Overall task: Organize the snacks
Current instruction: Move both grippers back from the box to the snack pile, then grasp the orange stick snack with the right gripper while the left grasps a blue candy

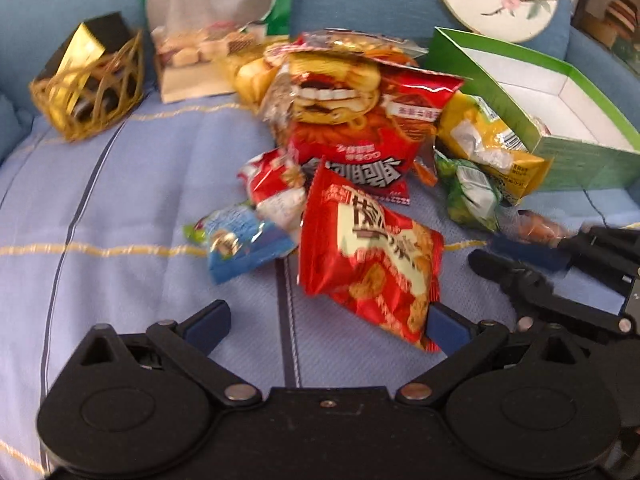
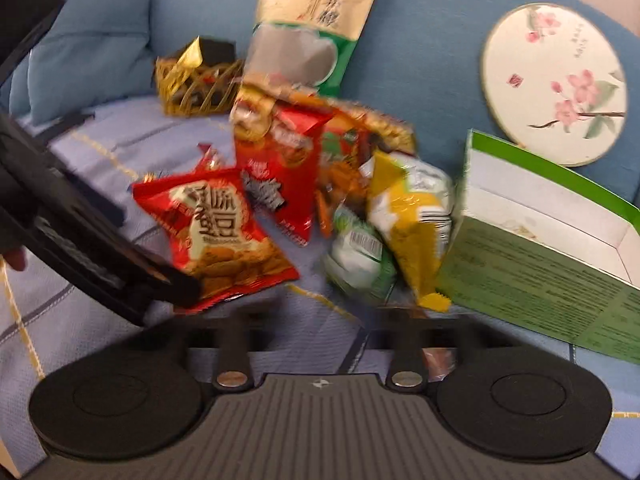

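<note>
Snacks heaped on blue sofa cover — three red packets, one yellow packet, one green packet, one blue packet; one green box at two o'clock, one gold basket at ten; left gripper spread wide, empty; right gripper fingers blurred — apparently closed, load unclear.

Snack pile fills mid-cushion, packets overlapping, no gap btwn them. Open green box blocks the right side, its near wall touching the yellow packet. Gold wire basket w/ dark box sits far left; tall bag leans on backrest behind pile. Free room: striped cover btwn basket and pile, plus the near strip in front of the red packet.
</note>
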A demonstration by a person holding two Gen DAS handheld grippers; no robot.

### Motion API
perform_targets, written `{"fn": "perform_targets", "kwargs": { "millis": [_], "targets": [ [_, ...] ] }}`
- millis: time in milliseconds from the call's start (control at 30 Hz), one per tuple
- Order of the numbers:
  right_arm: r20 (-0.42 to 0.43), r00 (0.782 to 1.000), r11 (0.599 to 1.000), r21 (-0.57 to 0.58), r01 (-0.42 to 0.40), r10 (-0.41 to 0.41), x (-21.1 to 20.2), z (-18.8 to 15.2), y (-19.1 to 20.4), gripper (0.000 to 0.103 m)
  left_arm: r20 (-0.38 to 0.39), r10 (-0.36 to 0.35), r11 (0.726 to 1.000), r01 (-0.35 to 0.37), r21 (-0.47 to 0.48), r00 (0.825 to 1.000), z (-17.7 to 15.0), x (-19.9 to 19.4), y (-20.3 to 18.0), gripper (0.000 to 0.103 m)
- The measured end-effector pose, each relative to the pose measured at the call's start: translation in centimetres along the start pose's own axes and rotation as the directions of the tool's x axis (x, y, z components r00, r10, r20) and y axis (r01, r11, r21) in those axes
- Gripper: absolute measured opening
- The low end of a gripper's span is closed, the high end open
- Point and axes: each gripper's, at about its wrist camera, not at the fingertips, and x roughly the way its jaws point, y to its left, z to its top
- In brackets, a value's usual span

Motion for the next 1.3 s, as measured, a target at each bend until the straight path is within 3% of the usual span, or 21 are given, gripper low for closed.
{"fn": "perform_targets", "kwargs": {
  "millis": [167,233,267,300,400,500,533,600,667,767,867,900,1067,1167,1233,1267,1300],
  "targets": [
    [0.045,0.997,0.993,0.106,0.053,-0.058,-0.8,0.6,-1.8,0.008,0.035,-0.025,0.999,0.025,-0.019,0.999,0.1,0.1,0.0,0.103],
    [0.088,0.987,0.981,0.155,0.119,-0.134,-1.3,0.6,-2.7,0.040,0.048,-0.025,1.000,0.024,0.012,0.999,0.1,0.0,-0.4,0.103],
    [0.091,0.979,0.972,0.166,0.164,-0.181,-1.4,0.5,-3.1,0.078,0.056,-0.032,0.999,0.030,0.029,0.998,0.2,-0.1,-0.6,0.094],
    [0.080,0.972,0.963,0.175,0.205,-0.222,-1.4,0.5,-3.5,0.103,0.062,-0.050,0.998,0.047,0.041,0.997,0.2,-0.2,-0.9,0.071],
    [-0.022,0.970,0.948,0.205,0.243,-0.244,-0.5,0.0,-4.4,0.103,0.074,-0.055,0.998,0.051,0.047,0.996,0.0,-0.3,-1.4,0.067],
    [-0.083,0.983,0.951,0.253,0.179,-0.163,0.1,-0.8,-4.7,0.099,0.103,-0.086,0.996,0.084,0.022,0.991,-0.9,-0.7,-1.5,0.063],
    [-0.067,0.986,0.954,0.250,0.165,-0.153,-0.2,-0.8,-4.5,0.092,0.110,-0.094,0.996,0.092,0.022,0.989,-1.1,-0.9,-1.6,0.062],
    [-0.059,0.995,0.965,0.246,0.089,-0.077,-0.7,-0.8,-4.2,0.068,0.122,-0.118,0.993,0.119,0.004,0.985,-1.7,-1.6,-1.7,0.062],
    [-0.041,0.999,0.962,0.274,-0.017,0.029,-1.1,-0.7,-3.9,0.055,0.146,-0.126,0.991,0.131,-0.022,0.981,-2.4,-2.3,-1.3,0.062],
    [-0.001,0.993,0.946,0.305,-0.110,0.116,-1.8,-0.7,-3.5,0.057,0.159,-0.138,0.985,0.153,-0.080,0.978,-3.4,-3.2,-0.2,0.066],
    [0.016,0.996,0.948,0.306,-0.089,0.088,-2.9,-1.2,-3.7,0.086,0.200,-0.145,0.976,0.173,-0.131,0.969,-4.7,-4.8,1.1,0.086],
    [0.030,0.997,0.949,0.304,-0.083,0.077,-3.3,-1.4,-3.8,0.092,0.217,-0.136,0.978,0.167,-0.129,0.967,-5.0,-5.5,1.4,0.101],
    [0.026,0.999,0.961,0.273,-0.050,0.044,-3.2,-1.6,-3.8,0.094,0.263,-0.125,0.975,0.167,-0.145,0.957,-5.7,-8.1,2.9,0.103],
    [0.015,0.999,0.969,0.246,-0.039,0.036,-2.1,-1.4,-3.1,0.091,0.280,-0.170,0.967,0.215,-0.137,0.945,-5.1,-8.8,3.0,0.103],
    [0.006,0.999,0.975,0.217,-0.040,0.040,-1.9,-1.3,-2.6,0.082,0.296,-0.167,0.971,0.209,-0.114,0.940,-4.6,-8.9,2.6,0.103],
    [-0.003,1.000,0.981,0.191,-0.029,0.030,-1.7,-1.2,-2.2,0.065,0.302,-0.155,0.975,0.196,-0.109,0.941,-4.4,-8.9,2.5,0.103],
    [-0.006,1.000,0.987,0.158,-0.015,0.016,-1.8,-1.2,-1.8,0.038,0.306,-0.142,0.977,0.184,-0.113,0.941,-4.3,-8.8,2.7,0.103]
  ]
}}
